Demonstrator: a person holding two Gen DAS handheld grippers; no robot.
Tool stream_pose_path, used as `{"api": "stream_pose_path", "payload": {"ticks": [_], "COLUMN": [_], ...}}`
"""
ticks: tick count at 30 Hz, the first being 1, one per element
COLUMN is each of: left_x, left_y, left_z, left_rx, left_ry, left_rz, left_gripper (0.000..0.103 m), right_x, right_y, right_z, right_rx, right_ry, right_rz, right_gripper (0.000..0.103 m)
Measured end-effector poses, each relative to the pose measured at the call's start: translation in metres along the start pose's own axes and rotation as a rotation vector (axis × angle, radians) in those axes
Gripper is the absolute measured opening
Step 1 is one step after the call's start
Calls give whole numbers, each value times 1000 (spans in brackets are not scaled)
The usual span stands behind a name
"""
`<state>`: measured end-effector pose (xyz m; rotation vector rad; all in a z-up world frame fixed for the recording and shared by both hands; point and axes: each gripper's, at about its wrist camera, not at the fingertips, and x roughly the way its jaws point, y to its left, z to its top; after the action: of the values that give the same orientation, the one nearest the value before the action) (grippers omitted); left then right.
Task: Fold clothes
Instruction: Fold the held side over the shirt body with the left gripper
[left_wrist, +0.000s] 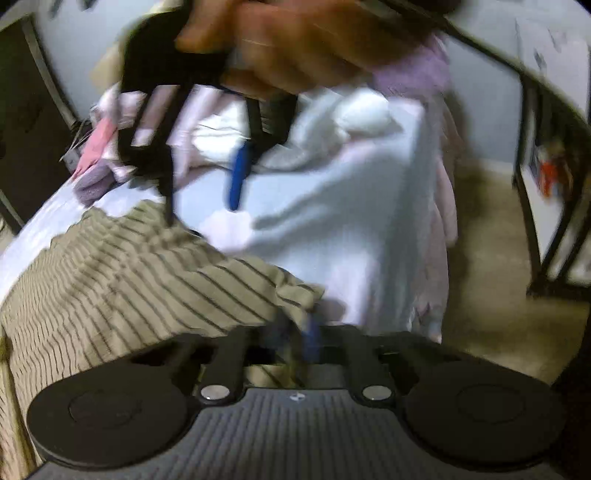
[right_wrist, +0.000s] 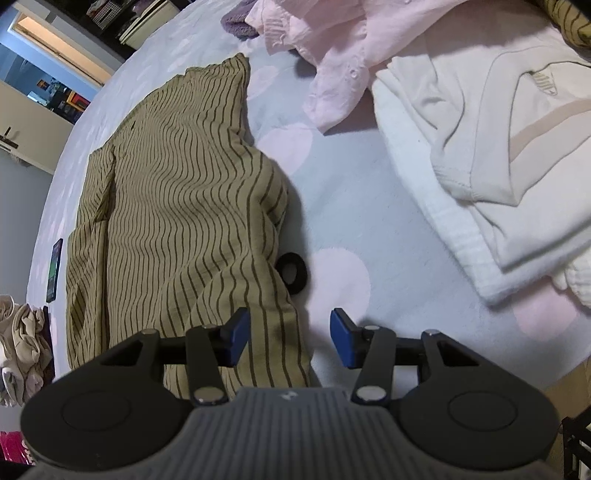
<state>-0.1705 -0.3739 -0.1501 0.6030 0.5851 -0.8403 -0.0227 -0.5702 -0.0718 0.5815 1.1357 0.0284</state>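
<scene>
Striped olive shirt lies spread on the bed sheet, its near end bunched under the right gripper. Right jaws stand wide apart: left pad over the shirt's fabric, right pad over bare sheet, nothing gripped. Left gripper is blurred; a corner of the striped shirt sits right at its blue pads and looks pinched, jaws close together. Black ring lies just beside the shirt's right edge. Pink garment and white folded clothes lie well apart, to the right.
</scene>
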Motion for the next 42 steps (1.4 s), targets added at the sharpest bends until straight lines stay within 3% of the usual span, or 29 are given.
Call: {"api": "stream_pose_path", "payload": {"ticks": [4, 10, 21, 32, 42], "left_x": [-25, -69, -124, -160, -172], "left_y": [31, 75, 178, 193, 203], "left_z": [-1, -4, -46, -99, -124], "left_rx": [-100, -344, -803, -906, -921], "left_ry": [-80, -148, -228, -235, -251], "left_rz": [-33, -104, -73, -73, -107], "left_gripper": [1, 1, 1, 1, 1], "right_x": [-2, -6, 3, 25, 76], "right_y": [0, 4, 47, 107, 141], "right_z": [2, 8, 28, 56, 111], "right_rx": [12, 72, 98, 84, 27], "right_ry": [-22, -79, -128, -175, -163], "right_rz": [19, 96, 100, 31, -89], "right_gripper": [52, 54, 54, 55, 55]}}
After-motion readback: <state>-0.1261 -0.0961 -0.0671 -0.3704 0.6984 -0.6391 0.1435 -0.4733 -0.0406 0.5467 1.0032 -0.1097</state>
